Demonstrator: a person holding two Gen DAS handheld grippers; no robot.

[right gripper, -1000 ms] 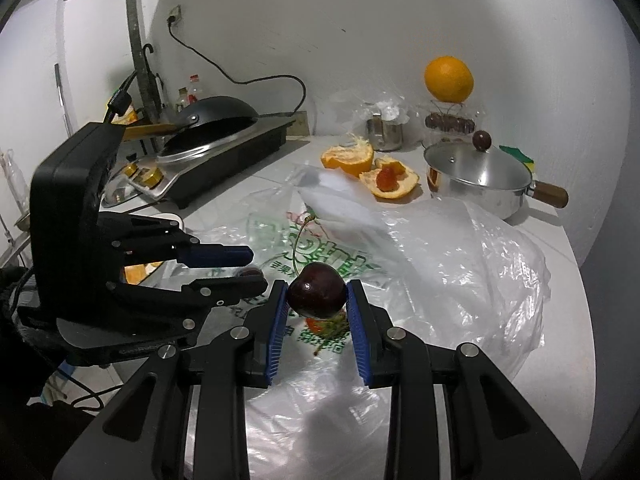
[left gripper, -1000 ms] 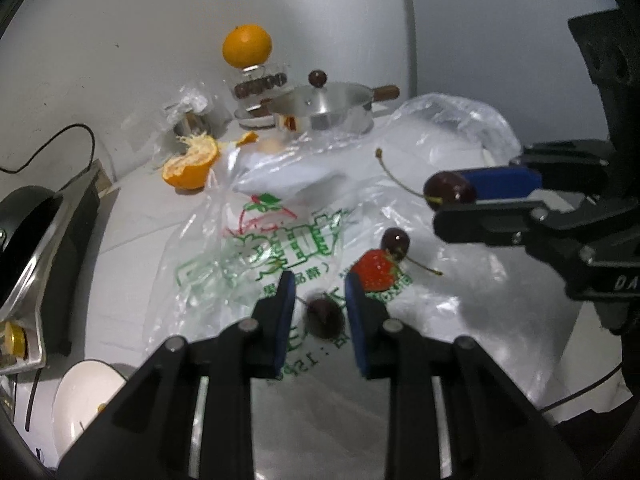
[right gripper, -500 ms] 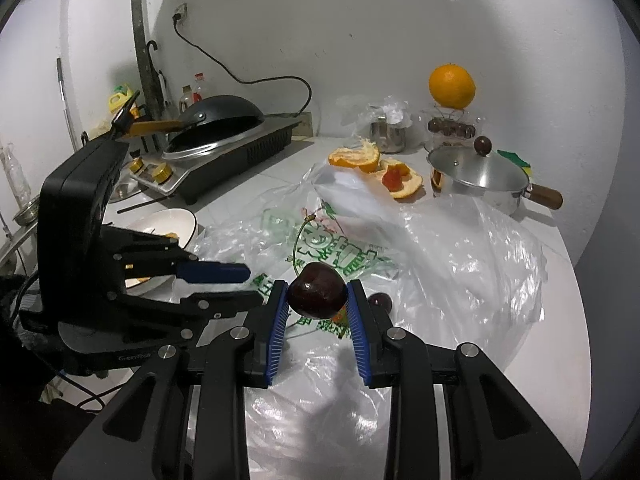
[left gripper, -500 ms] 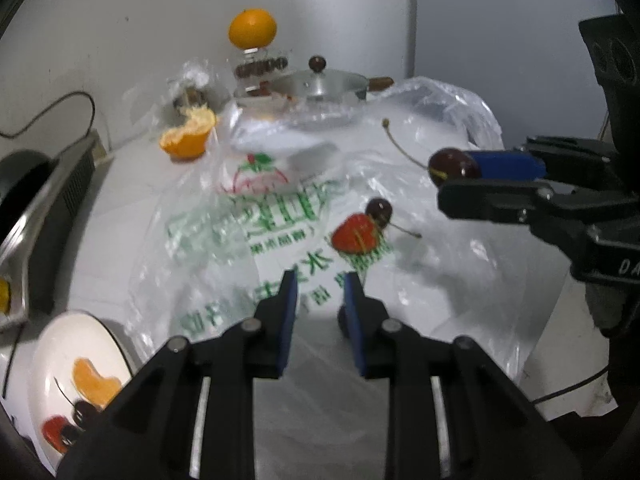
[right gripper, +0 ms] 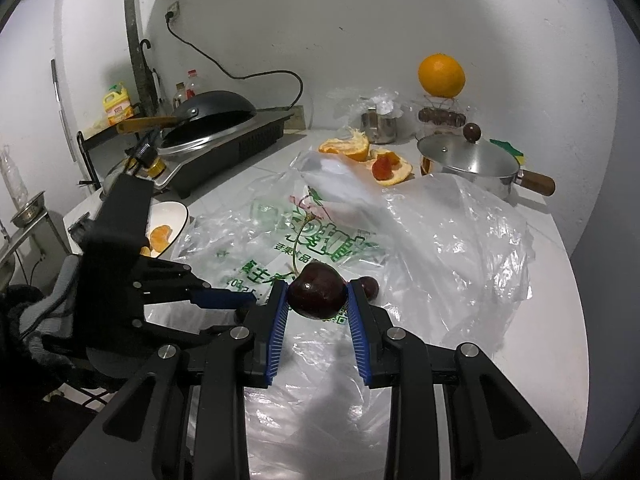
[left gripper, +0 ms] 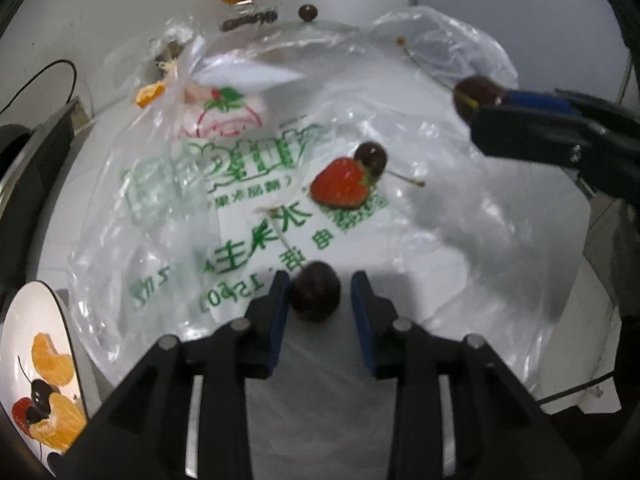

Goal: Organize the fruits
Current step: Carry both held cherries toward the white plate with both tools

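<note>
My left gripper (left gripper: 318, 292) has a dark cherry (left gripper: 315, 297) between its blue pads; it touches the left pad, with a gap to the right pad. A strawberry (left gripper: 340, 185) and another cherry (left gripper: 372, 156) lie ahead on the printed plastic bag (left gripper: 240, 184). My right gripper (right gripper: 318, 294) is shut on a dark stemmed cherry (right gripper: 317, 295) held above the bag; it shows in the left wrist view (left gripper: 478, 94) too. A white plate (left gripper: 24, 336) at lower left holds orange segments, a cherry and a strawberry.
A whole orange (right gripper: 441, 75) sits on a stand at the back wall. A steel pot with lid (right gripper: 468, 162) stands at the back right, orange peel (right gripper: 362, 152) beside it. A cooktop with a wok (right gripper: 212, 120) is at the left.
Both grippers have lifted and pulled back from the bag. The left gripper now has a cherry between its pads, and the plate has come into its view.
</note>
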